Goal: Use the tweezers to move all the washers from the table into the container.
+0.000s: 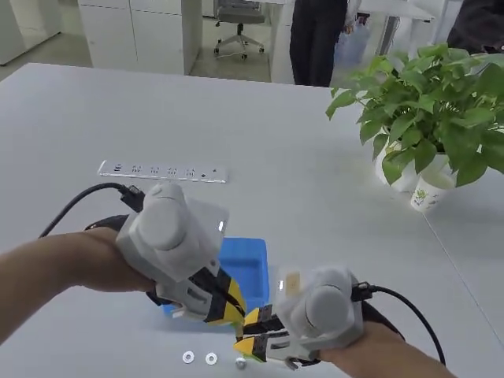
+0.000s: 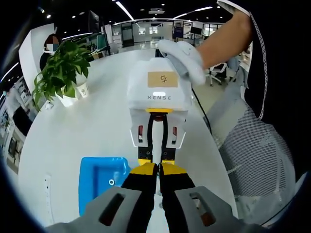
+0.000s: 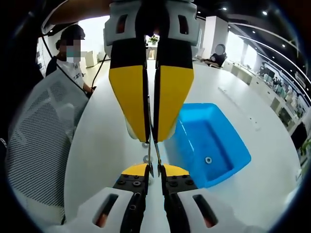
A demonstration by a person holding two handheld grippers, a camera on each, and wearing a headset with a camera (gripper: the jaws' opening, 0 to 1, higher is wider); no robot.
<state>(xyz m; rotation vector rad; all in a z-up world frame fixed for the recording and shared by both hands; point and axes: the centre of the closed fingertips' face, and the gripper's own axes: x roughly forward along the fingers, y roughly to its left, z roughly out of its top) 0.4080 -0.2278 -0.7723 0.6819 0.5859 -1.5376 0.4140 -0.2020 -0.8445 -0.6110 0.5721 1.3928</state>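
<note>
My two grippers meet tip to tip over the near table edge. The left gripper (image 1: 228, 304) (image 3: 150, 137) is shut on thin metal tweezers (image 3: 155, 155), and the tweezers' points run in between the closed yellow jaws of my right gripper (image 1: 249, 332) (image 3: 149, 171) (image 2: 156, 156). In its own view, the left gripper (image 2: 159, 171) has its jaws pressed together. A blue container (image 1: 246, 264) (image 2: 99, 179) (image 3: 214, 138) sits just behind the grippers with one washer (image 2: 112, 182) (image 3: 208, 159) inside. Three small washers (image 1: 211, 358) lie on the table below the jaws, and two of those washers (image 3: 145, 144) lie beside the container.
A white power strip (image 1: 161, 171) lies farther back on the left. A potted plant (image 1: 429, 118) stands at the right edge of the table. A person (image 1: 315, 35) stands beyond the table near an office chair (image 1: 239, 24). A mesh chair (image 3: 39, 145) is beside the near edge.
</note>
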